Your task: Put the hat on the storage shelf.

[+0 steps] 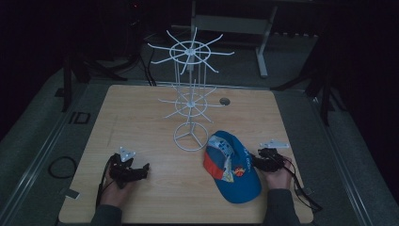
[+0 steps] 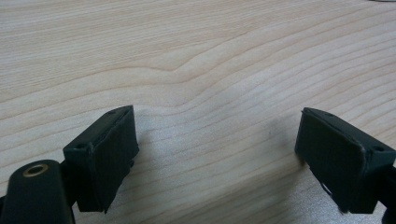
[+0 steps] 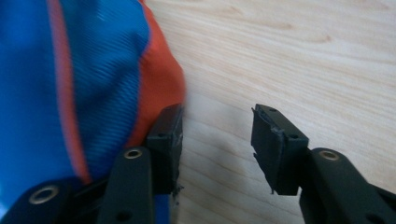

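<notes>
- Right gripper [image 1: 261, 160], a black two-jaw tool in the person's right hand, sits at the right side of the pale wooden table [image 1: 141, 113], just beside a blue fabric baseball cap with an orange brim [image 1: 233, 167].
- Seen from the right gripper view, its jaws stand partly spread with bare wood between them; the left-hand pad [image 3: 167, 140] lies against the cap's [image 3: 70, 84] orange edge, yet nothing is pinched.
- Left gripper [image 1: 139, 172], also black, rests low over the table's near left part, well apart from the cap, with a grey three-cornered plate on top.
- From the left gripper view, its jaws are spread wide over the wood grain [image 2: 196, 70], holding nothing; one pad [image 2: 105, 154] shows at lower left.
- Cap lies crown up on the table's near right part, brim pointing toward the table's middle, with a printed patch on its front.
- White wire display stand with two tiers of radiating hooks [image 1: 190, 94] rises upright from a ring base at the table's centre, just beyond the cap and apart from it.
- Small round hole [image 1: 224, 100] marks the tabletop behind the stand, to its right.
</notes>
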Demonstrator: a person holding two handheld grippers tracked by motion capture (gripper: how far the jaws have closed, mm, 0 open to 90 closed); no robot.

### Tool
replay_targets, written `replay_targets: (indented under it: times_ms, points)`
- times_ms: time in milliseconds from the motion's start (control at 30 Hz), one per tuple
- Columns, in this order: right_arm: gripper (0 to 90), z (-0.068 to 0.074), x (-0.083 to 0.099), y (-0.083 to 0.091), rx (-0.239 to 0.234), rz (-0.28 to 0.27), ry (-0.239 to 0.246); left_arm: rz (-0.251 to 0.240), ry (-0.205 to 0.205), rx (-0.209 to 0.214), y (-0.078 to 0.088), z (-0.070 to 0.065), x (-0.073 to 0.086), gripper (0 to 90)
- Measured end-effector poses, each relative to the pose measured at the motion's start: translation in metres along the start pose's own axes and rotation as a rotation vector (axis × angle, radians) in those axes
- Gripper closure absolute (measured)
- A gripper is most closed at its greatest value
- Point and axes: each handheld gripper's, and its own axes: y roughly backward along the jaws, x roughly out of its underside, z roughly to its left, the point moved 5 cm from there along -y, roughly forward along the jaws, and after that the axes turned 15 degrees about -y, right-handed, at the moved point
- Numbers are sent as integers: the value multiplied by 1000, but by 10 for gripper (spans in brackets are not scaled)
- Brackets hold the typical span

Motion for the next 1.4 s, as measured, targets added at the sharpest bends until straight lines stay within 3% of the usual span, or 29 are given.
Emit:
replay_targets:
  times_ms: [300, 933, 1133, 1400]
  points:
    - [551, 12, -13, 20, -68, -20, -14, 0, 0, 0, 0, 0, 0, 133]
    - [529, 28, -42, 59, -138, -81, 18, -2, 2, 0, 0, 0, 0, 134]
    - [512, 35, -49, 66, -163, -84, 32, -2, 2, 0, 0, 0, 0, 133]
    - [474, 48, -54, 60, -188, -58, 54, -2, 3, 0, 0, 0, 0, 133]
